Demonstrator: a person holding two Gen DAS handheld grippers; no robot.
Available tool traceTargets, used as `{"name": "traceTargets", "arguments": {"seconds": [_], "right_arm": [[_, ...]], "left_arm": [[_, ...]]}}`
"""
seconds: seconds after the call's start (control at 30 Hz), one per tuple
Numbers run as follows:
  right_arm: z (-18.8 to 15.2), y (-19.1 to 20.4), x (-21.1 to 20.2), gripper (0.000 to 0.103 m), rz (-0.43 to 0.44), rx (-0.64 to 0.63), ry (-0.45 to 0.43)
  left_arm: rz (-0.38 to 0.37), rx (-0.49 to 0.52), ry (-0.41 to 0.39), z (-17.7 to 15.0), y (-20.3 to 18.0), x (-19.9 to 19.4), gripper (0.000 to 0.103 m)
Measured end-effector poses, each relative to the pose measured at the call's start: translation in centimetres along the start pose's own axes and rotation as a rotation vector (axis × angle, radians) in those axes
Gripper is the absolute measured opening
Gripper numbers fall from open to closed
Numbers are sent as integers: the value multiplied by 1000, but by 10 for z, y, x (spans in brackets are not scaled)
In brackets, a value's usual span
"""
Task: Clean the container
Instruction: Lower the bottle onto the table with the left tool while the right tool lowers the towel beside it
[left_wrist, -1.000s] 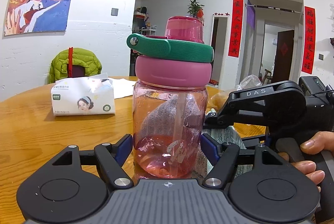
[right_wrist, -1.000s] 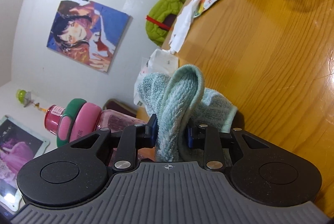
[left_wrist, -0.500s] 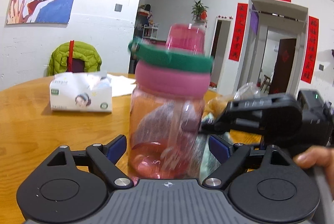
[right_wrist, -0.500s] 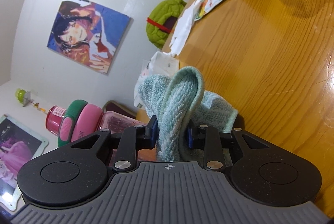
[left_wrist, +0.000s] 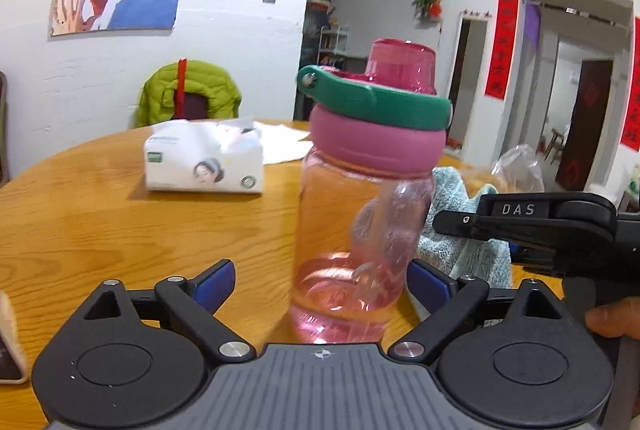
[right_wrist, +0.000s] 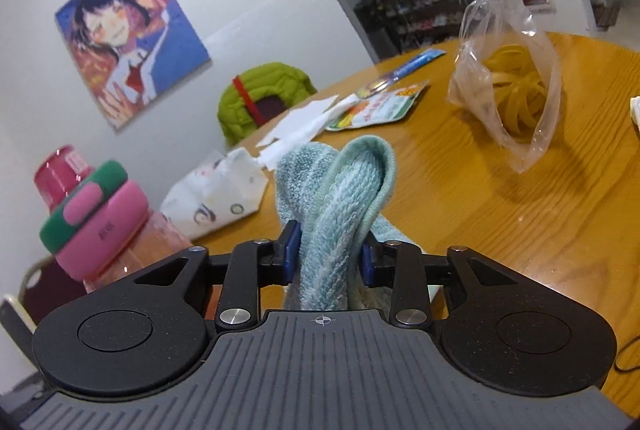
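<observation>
A clear pink bottle [left_wrist: 360,226] with a pink lid and green carry band stands on the wooden table [left_wrist: 120,222], tilted a little. My left gripper [left_wrist: 320,280] is open, its blue pads wide on either side of the bottle's base and apart from it. My right gripper [right_wrist: 330,258] is shut on a folded light blue towel [right_wrist: 344,197]. The towel [left_wrist: 460,230] and right gripper show just right of the bottle in the left wrist view. The bottle [right_wrist: 104,230] is at the left in the right wrist view.
A tissue pack [left_wrist: 204,165] lies on the table behind the bottle. A clear bag of yellow rubber bands [right_wrist: 516,89] and leaflets [right_wrist: 376,105] lie farther across. A chair with a green jacket [left_wrist: 188,97] stands at the table's far edge.
My left gripper has opened and let go of the bottle. The right gripper has swung upright with the towel and moved off the bottle's side.
</observation>
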State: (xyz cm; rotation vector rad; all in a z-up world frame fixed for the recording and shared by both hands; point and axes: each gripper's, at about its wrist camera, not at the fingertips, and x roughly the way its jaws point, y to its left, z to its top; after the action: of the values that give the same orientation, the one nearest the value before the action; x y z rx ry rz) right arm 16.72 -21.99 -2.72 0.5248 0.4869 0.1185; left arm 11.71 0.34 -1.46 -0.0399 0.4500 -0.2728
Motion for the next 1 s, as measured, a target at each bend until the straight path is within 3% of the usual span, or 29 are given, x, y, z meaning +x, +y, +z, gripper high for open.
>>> {"name": "traceTargets", "arguments": {"seconds": [0.33, 0.5, 0.63, 0.77, 1.0], "right_arm": [[19, 33, -54, 87, 12, -126, 5], [25, 53, -92, 90, 10, -180, 56], [36, 61, -118, 93, 0, -150, 105], [46, 68, -138, 99, -13, -165, 129], [45, 82, -155, 103, -78, -252, 182]], "left_arm": [[76, -10, 19, 14, -1, -25, 102], [144, -9, 21, 29, -8, -46, 102], [164, -32, -13, 36, -10, -69, 102], [112, -14, 71, 43, -14, -73, 102], [176, -40, 154, 46, -23, -75, 102]]}}
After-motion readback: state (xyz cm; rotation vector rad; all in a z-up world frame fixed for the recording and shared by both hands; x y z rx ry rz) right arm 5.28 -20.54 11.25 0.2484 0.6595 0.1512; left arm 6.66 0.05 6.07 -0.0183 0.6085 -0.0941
